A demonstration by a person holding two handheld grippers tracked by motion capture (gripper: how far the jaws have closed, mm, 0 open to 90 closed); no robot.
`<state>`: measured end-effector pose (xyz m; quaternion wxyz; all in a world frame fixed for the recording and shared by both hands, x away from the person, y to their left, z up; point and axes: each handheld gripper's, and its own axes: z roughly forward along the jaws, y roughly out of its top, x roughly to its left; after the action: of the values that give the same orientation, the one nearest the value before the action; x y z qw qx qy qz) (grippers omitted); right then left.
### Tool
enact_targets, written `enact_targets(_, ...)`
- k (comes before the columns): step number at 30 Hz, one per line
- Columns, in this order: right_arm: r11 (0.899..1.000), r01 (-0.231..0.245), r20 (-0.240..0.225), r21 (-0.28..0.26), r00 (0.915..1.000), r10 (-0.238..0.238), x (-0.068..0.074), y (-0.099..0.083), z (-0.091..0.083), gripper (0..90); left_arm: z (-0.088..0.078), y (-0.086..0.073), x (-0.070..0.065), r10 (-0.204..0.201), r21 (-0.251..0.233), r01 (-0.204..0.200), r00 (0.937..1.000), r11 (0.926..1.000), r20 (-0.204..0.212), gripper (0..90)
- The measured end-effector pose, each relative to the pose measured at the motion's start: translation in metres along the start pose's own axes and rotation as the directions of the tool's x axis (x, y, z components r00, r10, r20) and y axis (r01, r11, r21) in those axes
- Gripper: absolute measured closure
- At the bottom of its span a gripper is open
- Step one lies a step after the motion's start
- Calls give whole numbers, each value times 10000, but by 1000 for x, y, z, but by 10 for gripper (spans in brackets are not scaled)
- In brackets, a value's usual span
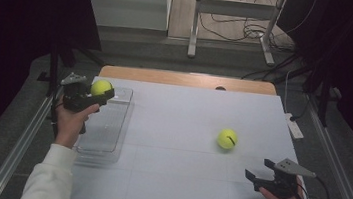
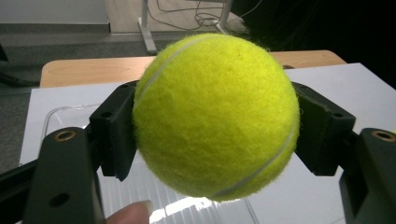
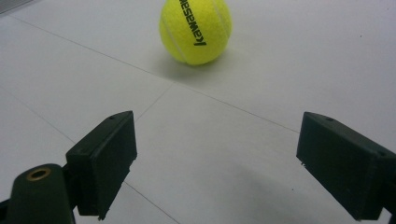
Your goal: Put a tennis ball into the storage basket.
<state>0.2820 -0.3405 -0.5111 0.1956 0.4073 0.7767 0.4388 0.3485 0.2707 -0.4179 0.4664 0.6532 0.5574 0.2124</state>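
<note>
Right gripper (image 1: 256,179), lower right of the high view: jaws spread wide, nothing between them, low over the white table sheet (image 1: 184,145). The right gripper view puts its pads at the bottom corners and a second tennis ball (image 3: 195,29) at top centre, resting on the sheet well clear of the jaws; black "kawasaki" lettering is legible here, a mere dark mark on that ball (image 1: 227,139) from above.

Left gripper (image 1: 95,95), left-centre of the high view: jaws pinching a tennis ball (image 1: 101,88) held above the far end of a clear plastic tray (image 1: 105,136). The left gripper view shows both pads pressed into the ball's (image 2: 215,114) sides, with tray ribbing beneath.
</note>
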Motion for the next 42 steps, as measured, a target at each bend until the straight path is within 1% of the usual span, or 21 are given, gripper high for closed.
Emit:
enact_targets(3, 10000, -6, -3, -3, 10000, 6, 0, 0, 0, 128, 2, 1, 3, 32, 133, -31, 9999, 9999, -124, 268)
enact_targets(6, 10000, 10, 23, 26, 10000, -10, 0, 0, 0, 128, 3, 2, 4, -11, 183, 14, 9999, 9998, -160, 268)
enact_targets(11, 10000, -16, 6, -2, 10000, 16, 0, 0, 0, 128, 5, 4, 5, 80, 312, -72, 9997, 9995, -237, 268)
enact_targets(17, 10000, -10, 5, -11, 10000, 10, 0, 0, 0, 128, 12, 4, 8, 18, 551, 0, 9995, 9985, -329, 267)
enact_targets(23, 10000, -10, 7, -4, 10000, 10, 0, 0, 0, 128, 16, 4, 11, -43, 659, 65, 9994, 9978, -346, 267)
enact_targets(27, 10000, -15, 20, -7, 10000, 15, 0, 0, 0, 128, 19, 4, 13, -78, 809, 109, 9992, 9967, -395, 267)
enact_targets(29, 10000, -14, 13, -5, 10000, 14, 0, 0, 0, 128, 20, 4, 14, -164, 868, 189, 9994, 9960, -297, 267)
enact_targets(32, 10000, -4, 8, 17, 10000, 4, 0, 0, 0, 128, 23, 4, 15, -115, 991, 155, 9991, 9950, -404, 267)
enact_targets(36, 10000, -3, 7, 10, 10000, 3, 0, 0, 0, 128, 27, 3, 18, -148, 1166, 209, 9985, 9930, -524, 267)
enact_targets(42, 10000, -4, 16, 7, 10000, 4, 0, 0, 0, 128, 31, 2, 21, -127, 1342, 208, 9981, 9907, -607, 267)
